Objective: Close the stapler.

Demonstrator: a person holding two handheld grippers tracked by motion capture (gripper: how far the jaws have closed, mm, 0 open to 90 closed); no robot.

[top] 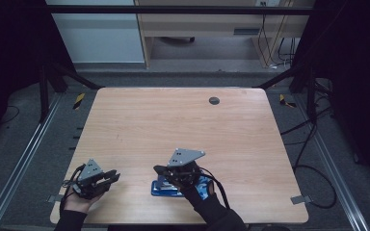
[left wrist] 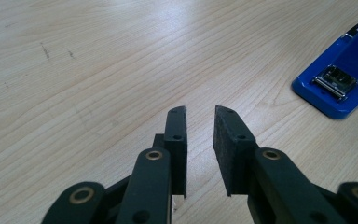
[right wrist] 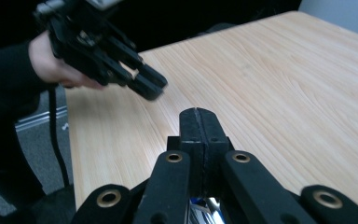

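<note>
We see a pale wooden surface (top: 139,120) ringed by dark floor. The left gripper (left wrist: 200,116) hovers with its fingers (left wrist: 230,140) a narrow gap apart, empty — a blue stapler (left wrist: 342,77) lies ahead and to their right. The right gripper (right wrist: 199,116) has its fingers pressed together just above that stapler, gripping nothing we can make out.

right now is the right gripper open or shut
Shut: in the right gripper view the right gripper has its two pads pressed together, nothing between.
</note>
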